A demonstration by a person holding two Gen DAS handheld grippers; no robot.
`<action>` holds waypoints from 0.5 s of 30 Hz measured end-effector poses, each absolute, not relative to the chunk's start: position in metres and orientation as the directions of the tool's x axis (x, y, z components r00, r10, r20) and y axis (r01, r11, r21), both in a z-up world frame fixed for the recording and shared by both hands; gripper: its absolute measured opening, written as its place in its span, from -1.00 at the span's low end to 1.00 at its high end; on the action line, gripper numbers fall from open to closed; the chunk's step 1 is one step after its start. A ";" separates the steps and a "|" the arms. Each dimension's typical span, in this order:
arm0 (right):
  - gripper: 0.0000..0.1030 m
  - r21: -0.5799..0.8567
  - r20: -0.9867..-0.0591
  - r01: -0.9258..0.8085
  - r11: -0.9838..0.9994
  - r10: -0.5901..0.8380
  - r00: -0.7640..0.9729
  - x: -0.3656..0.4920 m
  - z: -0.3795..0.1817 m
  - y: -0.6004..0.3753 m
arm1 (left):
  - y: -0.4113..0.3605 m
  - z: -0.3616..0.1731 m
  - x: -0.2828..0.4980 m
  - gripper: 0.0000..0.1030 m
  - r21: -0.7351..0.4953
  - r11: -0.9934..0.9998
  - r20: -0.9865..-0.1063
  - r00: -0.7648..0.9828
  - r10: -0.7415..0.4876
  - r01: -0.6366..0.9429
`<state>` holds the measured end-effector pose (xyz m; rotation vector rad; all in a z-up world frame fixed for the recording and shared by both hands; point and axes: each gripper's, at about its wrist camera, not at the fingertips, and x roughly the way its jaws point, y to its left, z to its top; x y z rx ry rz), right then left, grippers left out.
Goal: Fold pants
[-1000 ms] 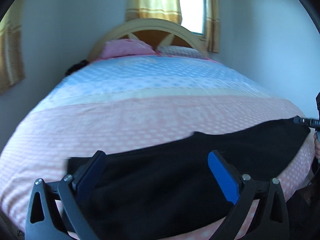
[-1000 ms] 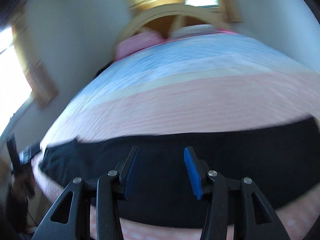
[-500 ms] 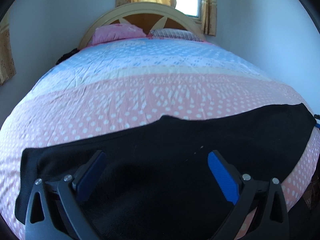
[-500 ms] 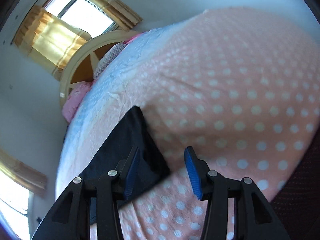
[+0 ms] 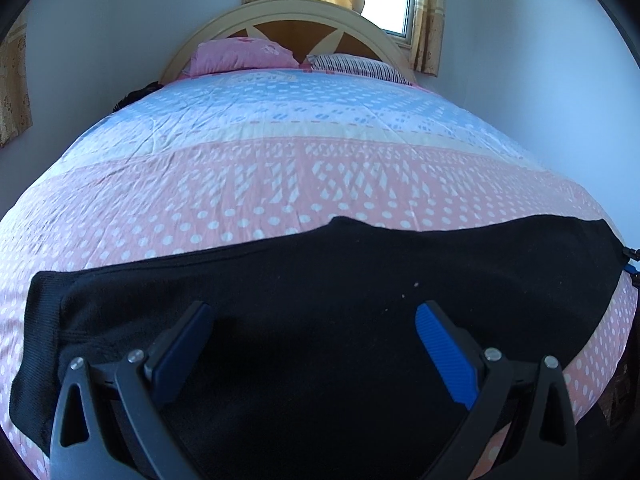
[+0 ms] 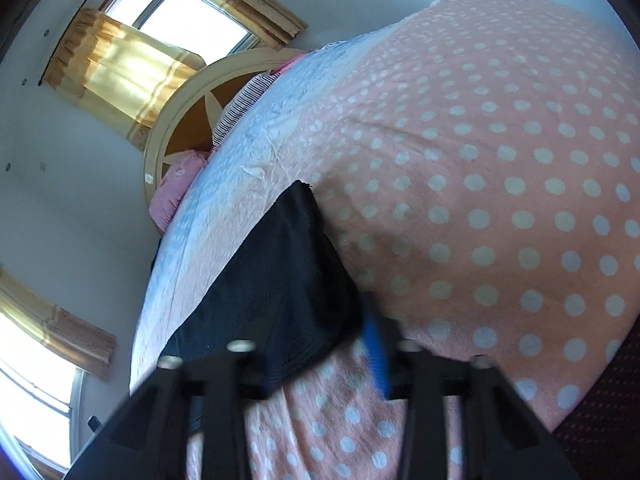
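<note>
Black pants [image 5: 320,280] lie stretched sideways across the near part of the bed. My left gripper [image 5: 314,344] hovers open over their middle-left part, with nothing between its blue pads. In the right wrist view the pants' end [image 6: 280,272] points up the frame, and its lower corner reaches in between the fingers of my right gripper [image 6: 326,360]. Those fingers are blurred and still stand apart. A bit of the right gripper [image 5: 631,266] shows at the pants' right end in the left wrist view.
The bed's pink dotted cover [image 5: 280,184] turns blue farther back. A pink pillow [image 5: 244,54] and a striped pillow [image 5: 356,66] lean at the wooden headboard [image 5: 296,12]. White walls stand close on both sides, with curtained windows [image 6: 132,64]. The bed's edge [image 6: 580,412] drops off near the right gripper.
The right gripper has come closer to the pants' end, whose corner now lies between its fingers, and the fingers have narrowed a little. The left gripper has barely moved and stays open.
</note>
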<state>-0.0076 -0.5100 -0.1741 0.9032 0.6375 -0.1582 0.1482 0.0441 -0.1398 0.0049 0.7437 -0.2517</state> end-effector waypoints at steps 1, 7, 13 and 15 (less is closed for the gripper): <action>-0.70 0.689 -0.571 0.381 0.616 0.139 0.809 -0.008 -0.175 -0.511 | 0.044 -0.139 0.148 1.00 -0.084 0.970 -0.670 0.708 -0.224 0.227; -0.74 0.610 -0.542 0.335 0.719 0.070 0.838 -0.011 -0.145 -0.484 | 0.033 -0.123 0.143 1.00 -0.182 0.948 -0.672 0.671 -0.313 0.260; -0.75 0.313 -0.544 0.260 0.914 -0.052 0.837 0.008 -0.093 -0.400 | -0.003 -0.107 0.144 1.00 -0.274 0.883 -0.659 0.595 -0.460 0.380; -0.75 0.214 -0.539 0.202 0.956 -0.057 0.841 0.017 -0.082 -0.363 | -0.016 -0.105 0.147 1.00 -0.304 0.863 -0.660 0.565 -0.496 0.403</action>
